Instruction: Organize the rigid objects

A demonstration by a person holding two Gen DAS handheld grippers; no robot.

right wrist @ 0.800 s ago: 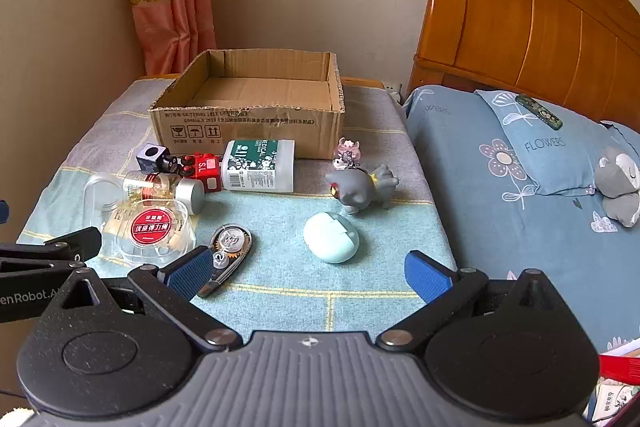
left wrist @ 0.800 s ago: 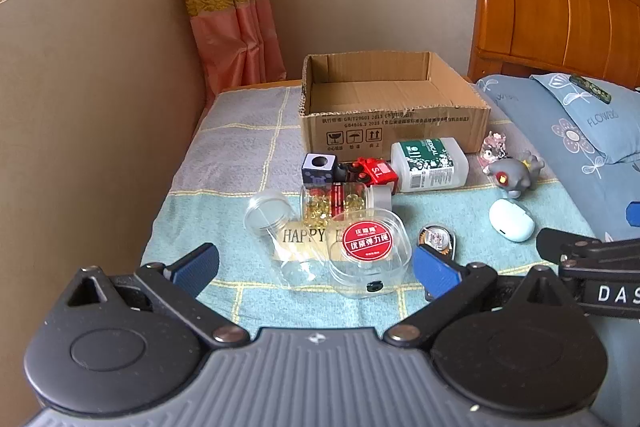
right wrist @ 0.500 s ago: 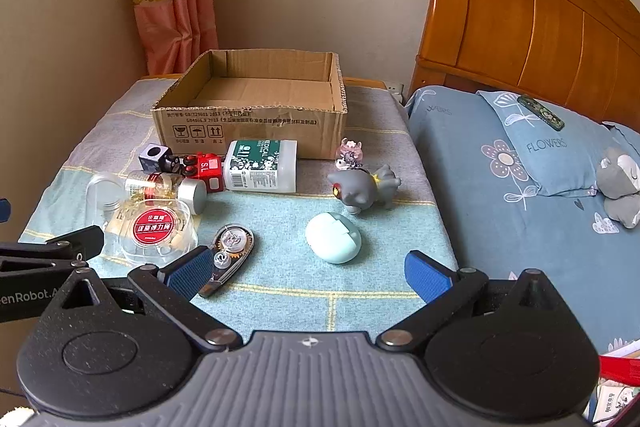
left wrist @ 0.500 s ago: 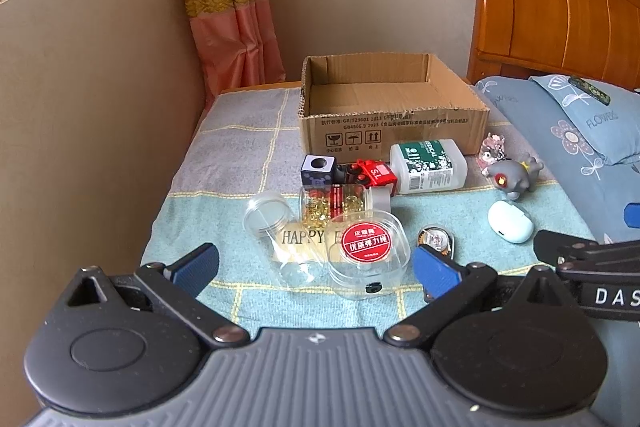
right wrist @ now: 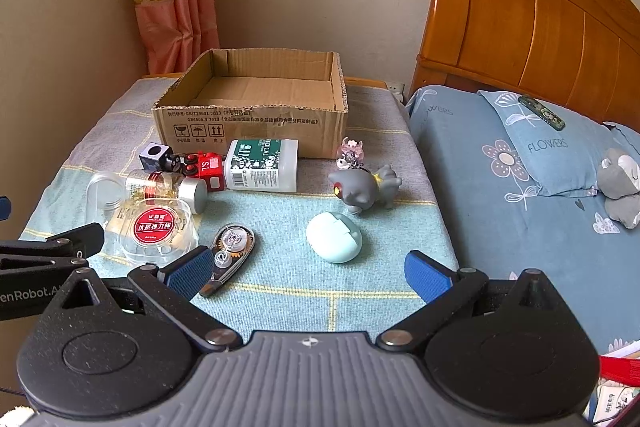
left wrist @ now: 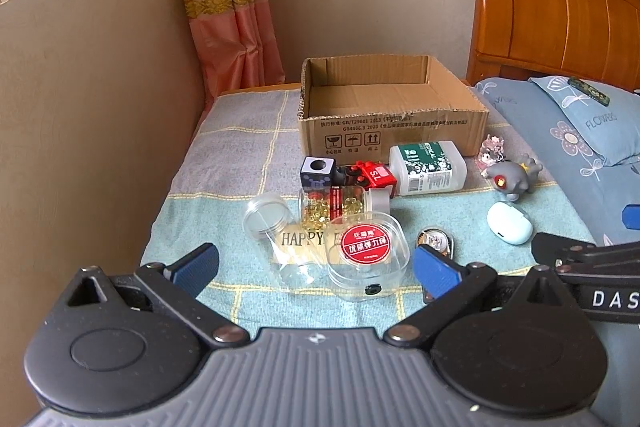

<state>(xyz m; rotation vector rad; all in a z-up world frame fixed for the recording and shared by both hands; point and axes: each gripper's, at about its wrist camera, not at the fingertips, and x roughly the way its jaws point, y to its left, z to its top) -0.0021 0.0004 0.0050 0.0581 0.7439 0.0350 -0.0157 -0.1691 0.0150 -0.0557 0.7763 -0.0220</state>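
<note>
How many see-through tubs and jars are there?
3: a round empty jar at the left, a capsule bottle lying behind, and a red-labelled tub in front. Others may be hidden.

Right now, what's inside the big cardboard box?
Nothing that shows. The cardboard box is open on top, and only its bare brown floor and inner walls are visible. The front wall hides the strip of floor just behind it, so something small and flat there would go unseen.
</note>
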